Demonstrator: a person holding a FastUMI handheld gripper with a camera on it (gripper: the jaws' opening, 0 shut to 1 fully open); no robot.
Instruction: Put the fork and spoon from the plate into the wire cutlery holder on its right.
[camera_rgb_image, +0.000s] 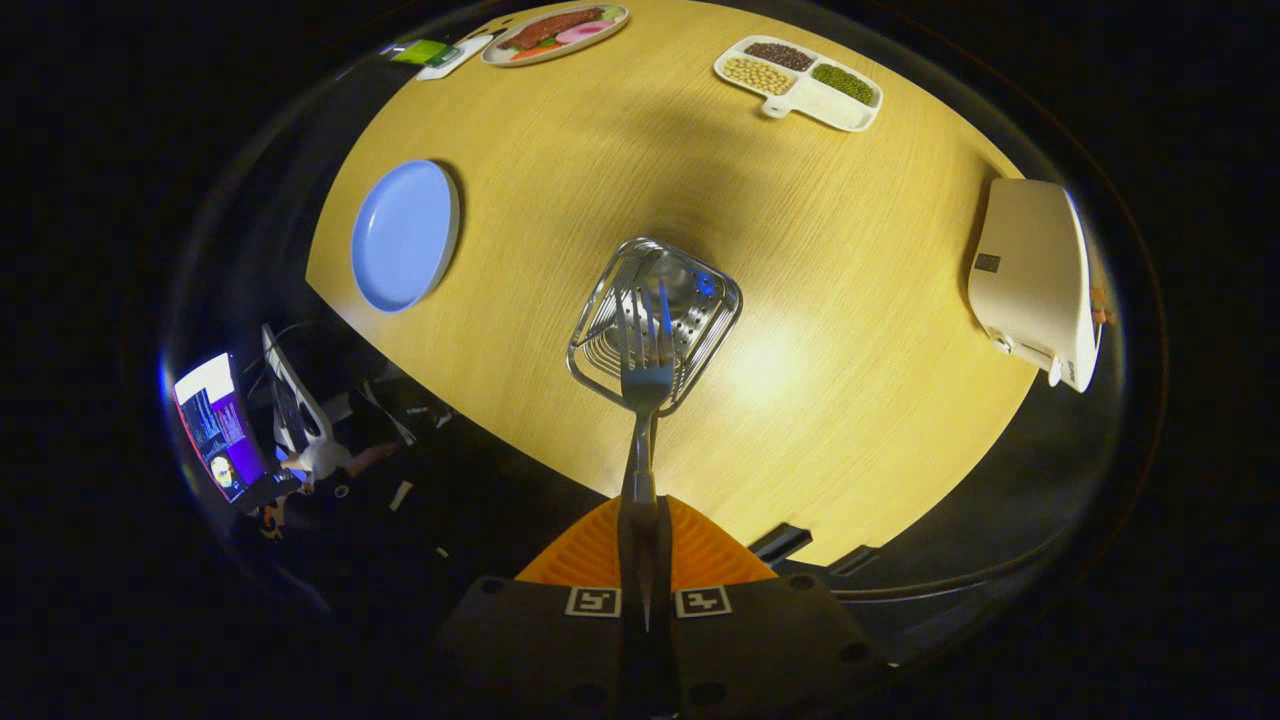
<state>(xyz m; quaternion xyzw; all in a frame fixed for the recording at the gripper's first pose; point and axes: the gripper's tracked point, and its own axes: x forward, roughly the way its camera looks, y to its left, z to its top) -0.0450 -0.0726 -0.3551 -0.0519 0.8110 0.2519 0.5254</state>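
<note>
My gripper (640, 520) is shut on the handle of a metal fork (645, 375), which points straight ahead, tines forward. The tines hang over the open top of the square wire cutlery holder (600, 320), which stands on the wooden table just beyond my fingers. A shiny rounded piece, perhaps the spoon (672, 282), shows inside the holder. The blue plate (403, 235) lies bare on the table to the left of the holder.
A white divided tray (835, 108) of beans sits far beyond the holder to the right. An oval platter of food (555, 32) lies at the far left, and a white appliance (1035, 275) stands at the right. The table's near edge runs below the holder; a screen (215, 425) glows off the table to the left.
</note>
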